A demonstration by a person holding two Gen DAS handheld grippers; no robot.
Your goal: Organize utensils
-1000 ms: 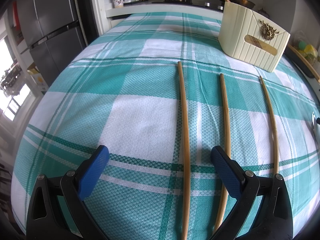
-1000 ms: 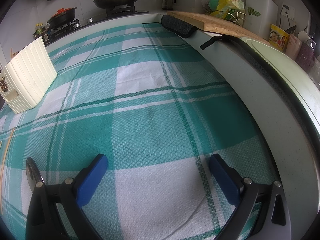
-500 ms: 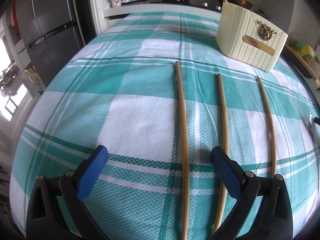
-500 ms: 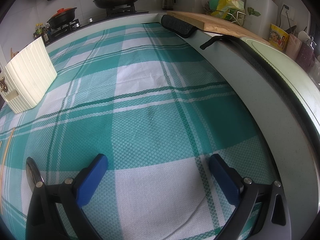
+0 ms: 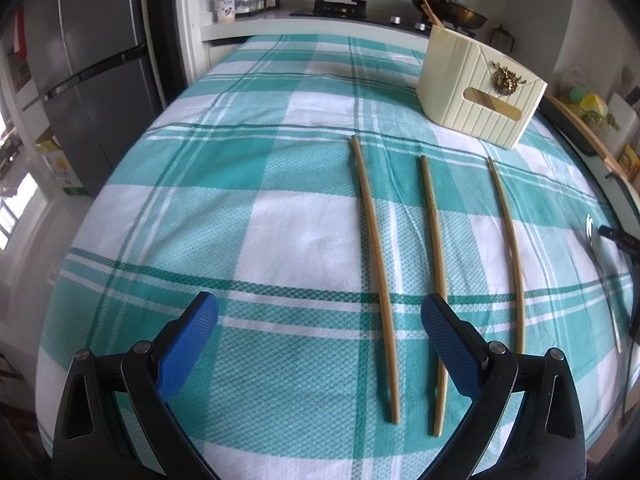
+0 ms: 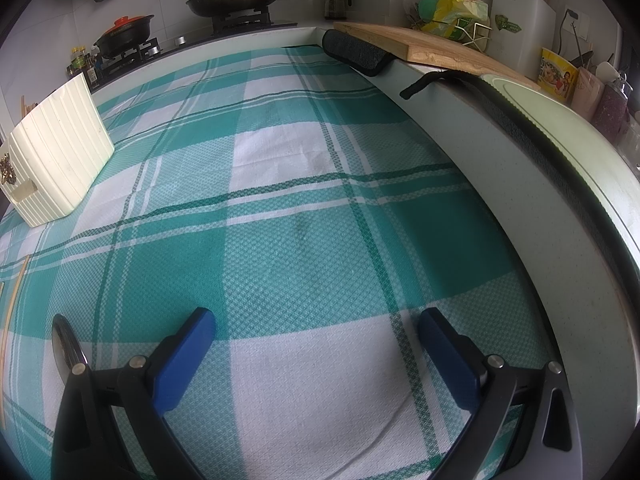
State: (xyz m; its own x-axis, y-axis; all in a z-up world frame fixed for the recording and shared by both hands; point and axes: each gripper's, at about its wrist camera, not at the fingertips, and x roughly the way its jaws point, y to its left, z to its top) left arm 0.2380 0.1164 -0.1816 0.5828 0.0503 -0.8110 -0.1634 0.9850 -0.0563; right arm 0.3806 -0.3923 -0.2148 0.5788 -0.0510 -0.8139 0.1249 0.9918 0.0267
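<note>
Bamboo chopsticks [image 5: 376,264], 3 of them, lie parallel and apart on the cloth [image 5: 248,240], easy to pick singly. Holder [image 5: 480,88] stands at 1 o'clock. Left gripper [image 5: 320,320] gapes empty over them; right gripper [image 6: 316,344] is also spread wide, a spoon [image 6: 64,344] at its 9 o'clock.

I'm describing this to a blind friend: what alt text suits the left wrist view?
Three chopsticks lie side by side on a teal checked tablecloth, beyond the open blue-tipped left gripper. A cream utensil holder stands behind them.
</note>
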